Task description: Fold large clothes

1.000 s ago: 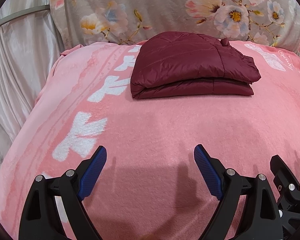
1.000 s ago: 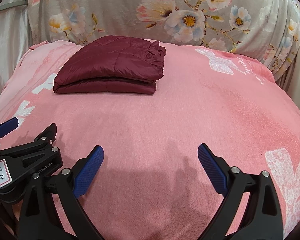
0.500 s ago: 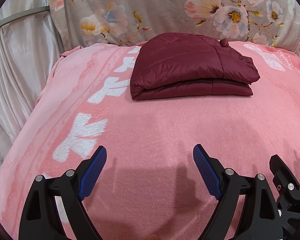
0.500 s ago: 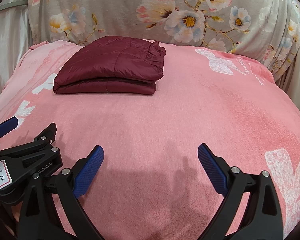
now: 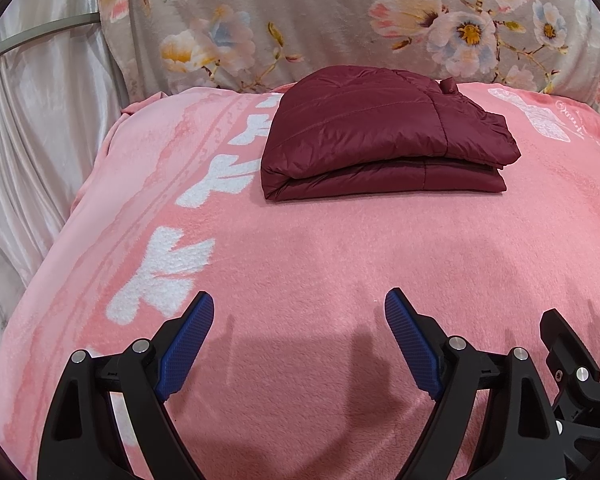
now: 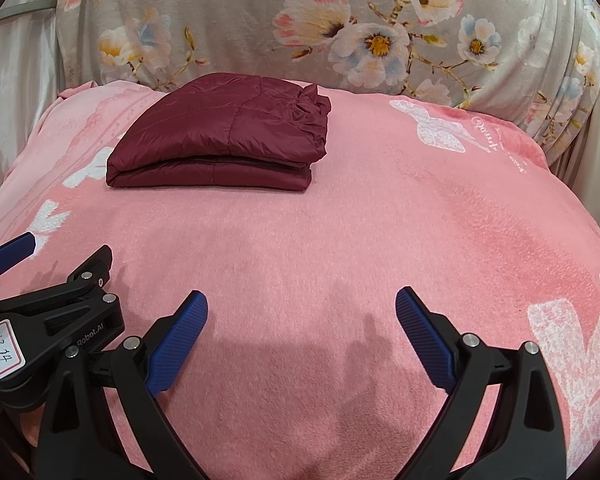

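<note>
A folded maroon jacket (image 5: 384, 140) lies on the pink blanket (image 5: 300, 264).

Pink fleece blanket (image 5: 300, 264) with white butterfly motifs (image 5: 168, 272) and white script (image 6: 500, 140); behind it, grey floral cloth (image 5: 300, 20); at far left, pale satin drape (image 5: 32, 120) crossed by 1 grey band (image 5: 40, 32).

folded jacket (image 5: 384, 136) marginally lower in left view
</note>
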Tool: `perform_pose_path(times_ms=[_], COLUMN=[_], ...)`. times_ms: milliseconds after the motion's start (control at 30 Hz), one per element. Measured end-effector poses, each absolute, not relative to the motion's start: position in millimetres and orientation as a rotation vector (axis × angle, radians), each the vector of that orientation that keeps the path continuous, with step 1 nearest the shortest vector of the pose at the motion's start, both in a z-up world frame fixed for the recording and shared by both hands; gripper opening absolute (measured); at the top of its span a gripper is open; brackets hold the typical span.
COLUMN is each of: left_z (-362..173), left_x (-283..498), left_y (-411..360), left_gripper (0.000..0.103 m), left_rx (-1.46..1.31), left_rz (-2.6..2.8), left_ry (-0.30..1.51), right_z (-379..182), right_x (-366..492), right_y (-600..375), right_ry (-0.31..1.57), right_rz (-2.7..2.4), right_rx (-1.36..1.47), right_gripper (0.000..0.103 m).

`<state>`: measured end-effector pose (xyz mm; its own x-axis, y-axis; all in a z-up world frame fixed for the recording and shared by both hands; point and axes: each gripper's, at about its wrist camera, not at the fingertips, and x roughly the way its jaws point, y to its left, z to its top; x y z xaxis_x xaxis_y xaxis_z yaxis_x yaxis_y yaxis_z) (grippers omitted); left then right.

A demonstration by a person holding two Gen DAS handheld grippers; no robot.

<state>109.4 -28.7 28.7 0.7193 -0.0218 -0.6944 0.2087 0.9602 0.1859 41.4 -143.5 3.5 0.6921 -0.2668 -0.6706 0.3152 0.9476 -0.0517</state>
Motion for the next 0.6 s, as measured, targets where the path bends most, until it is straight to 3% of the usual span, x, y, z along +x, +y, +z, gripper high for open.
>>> perform_pose_path(times_ms=[600], left_z=[30.8], left_x=[110.0], left_y=[-29.3], left_gripper=[0.082], left_rx=[0.259], left_rz=[-0.13], left_ry=[0.752], right_z=[3.5], right_x=[41.8], right_y=[-143.4], right_ry=[0.737], right_rz=[-0.327], right_rx=[0.068], right_gripper=[0.093])
